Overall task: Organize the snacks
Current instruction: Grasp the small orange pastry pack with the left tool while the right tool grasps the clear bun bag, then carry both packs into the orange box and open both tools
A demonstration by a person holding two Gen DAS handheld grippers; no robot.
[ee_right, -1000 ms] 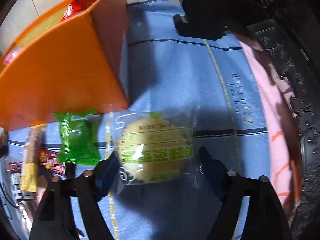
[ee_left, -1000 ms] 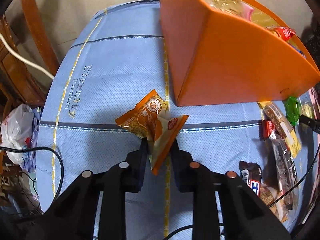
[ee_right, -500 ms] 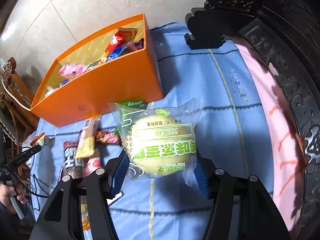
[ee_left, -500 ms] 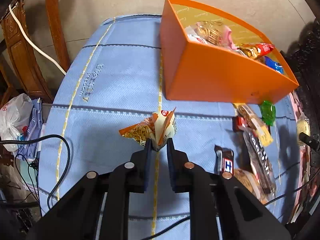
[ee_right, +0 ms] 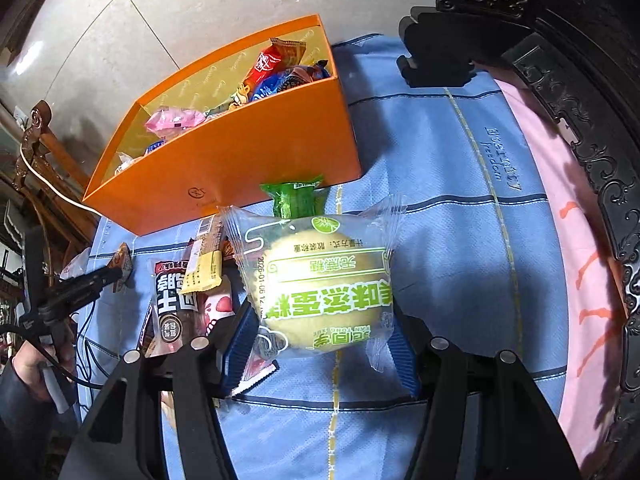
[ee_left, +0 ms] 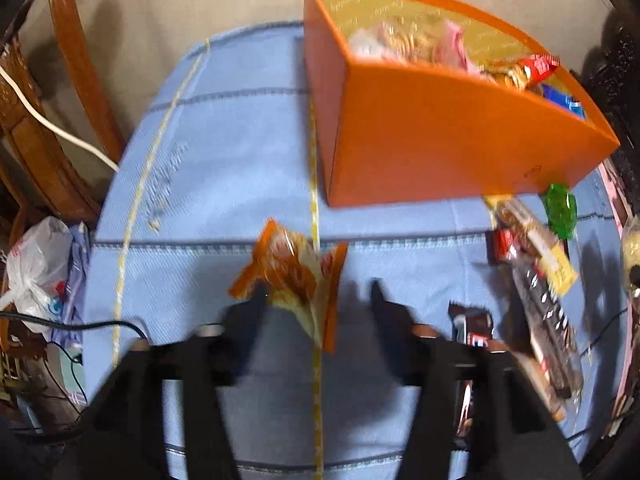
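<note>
An orange box [ee_left: 440,140] holding several snacks stands at the far side of the blue cloth [ee_left: 224,152]. Two orange snack packets [ee_left: 296,276] hang blurred between the fingers of my left gripper [ee_left: 318,294], whose jaws are opening and stand wide apart, the right pad clear of the packets. In the right wrist view the orange box [ee_right: 224,168] is at the upper left. My right gripper [ee_right: 322,344] is shut on a clear packet with a yellow cake [ee_right: 320,284], held above the cloth. At the far left of that view the left gripper's fingers [ee_right: 80,286] and one orange packet [ee_right: 122,260] show.
Loose snacks lie on the cloth by the box: a green candy [ee_right: 294,200], a yellow-labelled bar [ee_left: 536,244], dark chocolate packs [ee_right: 176,304]. A wooden chair [ee_left: 76,80] and white bag [ee_left: 36,264] stand left. Black carved furniture [ee_right: 580,80] and pink cloth [ee_right: 560,240] border the right.
My left gripper's jaws have gone from shut on the orange packets to wide apart, and the packets are slipping loose. The right gripper has lifted the cake packet off the cloth.
</note>
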